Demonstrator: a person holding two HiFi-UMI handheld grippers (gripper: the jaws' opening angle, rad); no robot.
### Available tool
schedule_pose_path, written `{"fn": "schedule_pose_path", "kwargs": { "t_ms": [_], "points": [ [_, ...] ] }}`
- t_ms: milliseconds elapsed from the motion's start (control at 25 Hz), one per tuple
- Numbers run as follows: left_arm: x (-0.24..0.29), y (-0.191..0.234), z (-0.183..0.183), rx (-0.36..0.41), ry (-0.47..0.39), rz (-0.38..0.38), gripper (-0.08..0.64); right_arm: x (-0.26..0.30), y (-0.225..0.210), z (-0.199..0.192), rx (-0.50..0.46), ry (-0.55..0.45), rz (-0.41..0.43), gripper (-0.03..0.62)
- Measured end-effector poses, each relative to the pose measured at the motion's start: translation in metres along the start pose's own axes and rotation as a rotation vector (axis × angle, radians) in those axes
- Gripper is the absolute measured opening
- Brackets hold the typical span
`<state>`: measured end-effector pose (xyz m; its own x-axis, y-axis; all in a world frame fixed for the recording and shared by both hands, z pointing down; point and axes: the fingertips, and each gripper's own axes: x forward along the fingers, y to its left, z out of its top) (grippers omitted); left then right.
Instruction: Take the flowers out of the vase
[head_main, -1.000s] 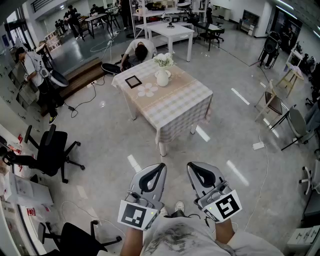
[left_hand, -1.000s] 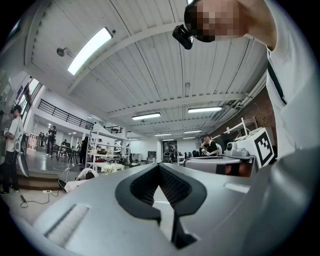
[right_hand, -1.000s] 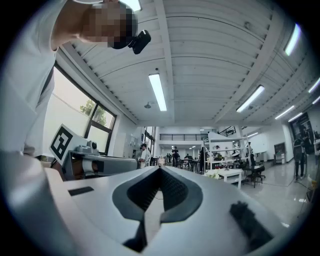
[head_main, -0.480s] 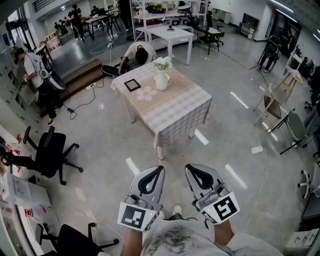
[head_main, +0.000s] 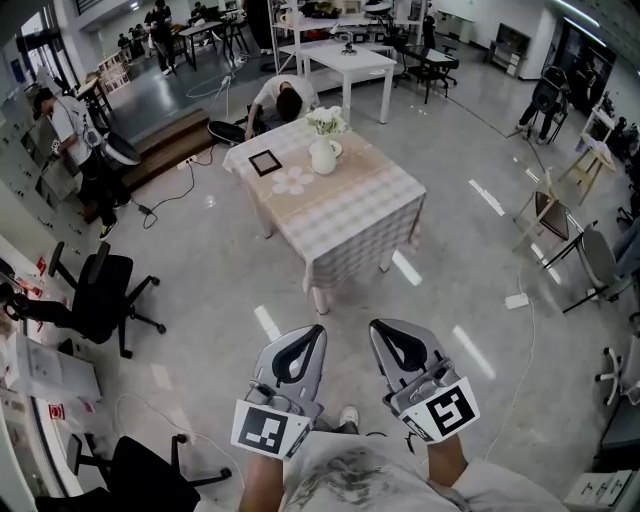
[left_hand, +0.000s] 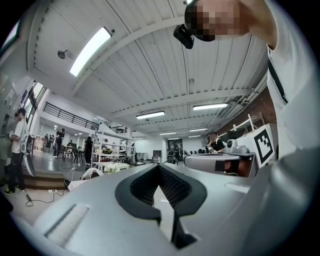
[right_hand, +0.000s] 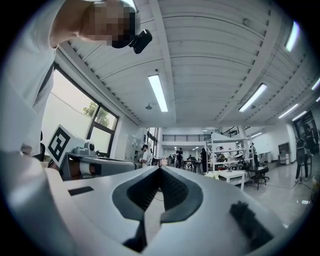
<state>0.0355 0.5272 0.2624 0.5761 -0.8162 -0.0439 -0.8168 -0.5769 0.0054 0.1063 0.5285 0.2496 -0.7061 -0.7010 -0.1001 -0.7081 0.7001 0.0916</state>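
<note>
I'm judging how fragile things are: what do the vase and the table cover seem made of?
The vase looks like white glazed ceramic, smooth and opaque, though too small to be sure. The table cover looks like matte checked cloth: it hangs in folds over the edges.

No word, number or brand is legible; only coded square markers (head_main: 262, 430) mark the left gripper (head_main: 311, 332) and right gripper (head_main: 381, 327).

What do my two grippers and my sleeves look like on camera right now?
The left claw and right claw are matching light grey plastic shells tapering to a point, with black ribbed pads lining a teardrop-shaped opening. Behind them sit white marker cubes, one on the left and one on the right, each printed with a black square pattern. The person wears a light shirt with a dark print.
</note>
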Motion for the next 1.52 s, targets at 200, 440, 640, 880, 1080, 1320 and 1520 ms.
{"fn": "schedule_pose_path", "kwargs": {
  "t_ms": [200,440,640,880,1080,1320,1520],
  "points": [
    [0.012,0.003,-0.003,-0.009,0.031,0.014,0.008,0.007,-0.012,-0.002,0.010,-0.006,0.015,0.017],
    [0.034,0.026,-0.007,0.031,0.011,0.014,0.008,0.029,-0.031,-0.011,0.020,-0.010,0.010,0.017],
    [0.057,0.052,-0.010,0.013,0.027,-0.005,0.008,0.060,-0.045,-0.017,0.021,-0.006,0.002,0.017],
    [0.082,0.082,-0.008,0.017,0.025,-0.028,0.008,0.095,-0.062,-0.021,0.016,0.000,-0.013,0.017],
    [0.094,0.109,-0.008,-0.011,0.033,-0.046,0.008,0.126,-0.069,-0.026,0.006,0.011,-0.022,0.017],
    [0.105,0.139,-0.007,-0.020,0.025,-0.060,0.008,0.159,-0.074,-0.031,-0.003,0.029,-0.029,0.017],
    [0.116,0.157,0.000,-0.010,-0.006,-0.082,0.008,0.179,-0.081,-0.034,-0.010,0.036,-0.044,0.017]
  ]
}}
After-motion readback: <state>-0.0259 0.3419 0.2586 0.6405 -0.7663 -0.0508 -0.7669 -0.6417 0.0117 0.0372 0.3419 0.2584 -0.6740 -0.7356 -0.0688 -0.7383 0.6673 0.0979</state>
